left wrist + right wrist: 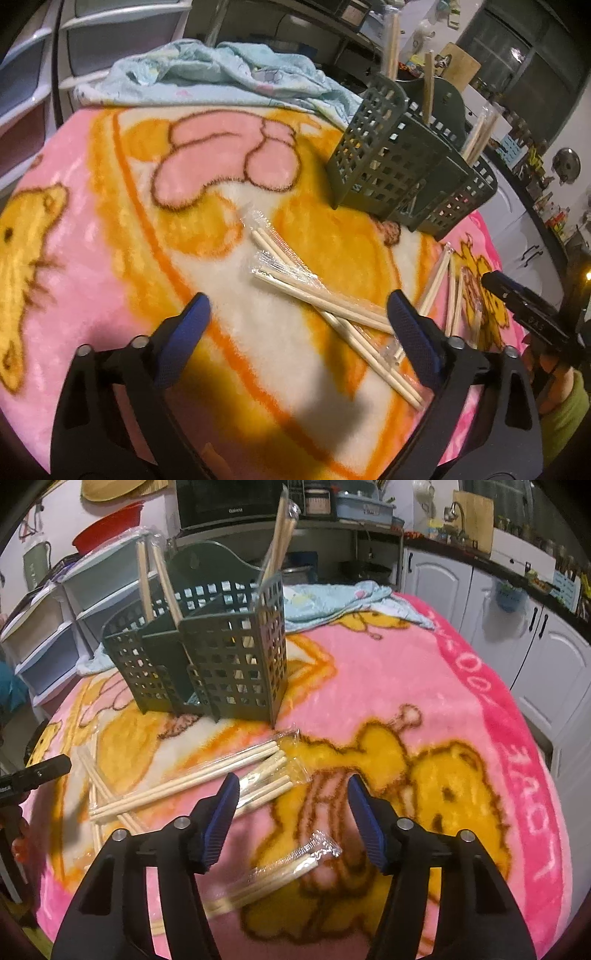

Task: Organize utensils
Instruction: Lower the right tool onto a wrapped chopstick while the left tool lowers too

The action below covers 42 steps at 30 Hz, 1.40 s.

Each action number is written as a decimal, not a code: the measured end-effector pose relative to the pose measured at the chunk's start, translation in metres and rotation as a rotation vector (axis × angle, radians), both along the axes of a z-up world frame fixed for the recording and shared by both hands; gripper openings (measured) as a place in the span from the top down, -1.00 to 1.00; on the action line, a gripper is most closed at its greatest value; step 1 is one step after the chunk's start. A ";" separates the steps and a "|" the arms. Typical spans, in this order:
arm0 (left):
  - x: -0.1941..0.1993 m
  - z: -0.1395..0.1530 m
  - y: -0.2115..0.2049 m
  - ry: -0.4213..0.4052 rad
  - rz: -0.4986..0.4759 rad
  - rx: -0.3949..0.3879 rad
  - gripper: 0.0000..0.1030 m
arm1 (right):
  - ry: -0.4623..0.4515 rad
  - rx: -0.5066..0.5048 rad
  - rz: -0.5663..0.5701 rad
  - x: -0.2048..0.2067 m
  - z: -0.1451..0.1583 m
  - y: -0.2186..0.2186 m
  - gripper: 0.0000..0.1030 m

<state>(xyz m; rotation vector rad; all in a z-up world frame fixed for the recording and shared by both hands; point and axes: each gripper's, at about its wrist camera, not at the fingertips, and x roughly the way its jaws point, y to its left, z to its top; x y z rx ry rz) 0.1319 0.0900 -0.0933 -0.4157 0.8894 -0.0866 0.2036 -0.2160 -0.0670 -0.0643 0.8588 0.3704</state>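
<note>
The left tool point(297, 314) is wide open and holds nothing. Two crossed packs of wrapped chopsticks point(325, 295) lie just ahead of it, nearer its right finger, with their long sides running from the middle of the frame down to the lower right. The right tool point(291, 790) is about half open and empty too. Another wrapped pack point(280, 871) lies just under it, slanting up to the right. The green basket point(207, 657) stands in the upper left, past the packs. Each hand looks nearest its own pack. The pink blanket point(424, 686) has some letters on its edge, and a black box up top says Galanz, I think
</note>
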 end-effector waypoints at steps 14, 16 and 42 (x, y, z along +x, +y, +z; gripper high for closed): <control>0.018 -0.007 0.020 0.022 0.072 -0.057 0.28 | 0.109 0.056 -0.012 0.030 -0.024 -0.004 0.19; 0.020 -0.008 0.024 0.028 0.081 -0.066 0.41 | 0.126 0.080 -0.020 0.035 -0.025 -0.005 0.22; 0.009 0.009 0.027 -0.032 0.030 -0.039 0.93 | 0.083 0.090 -0.025 0.023 -0.017 -0.009 0.94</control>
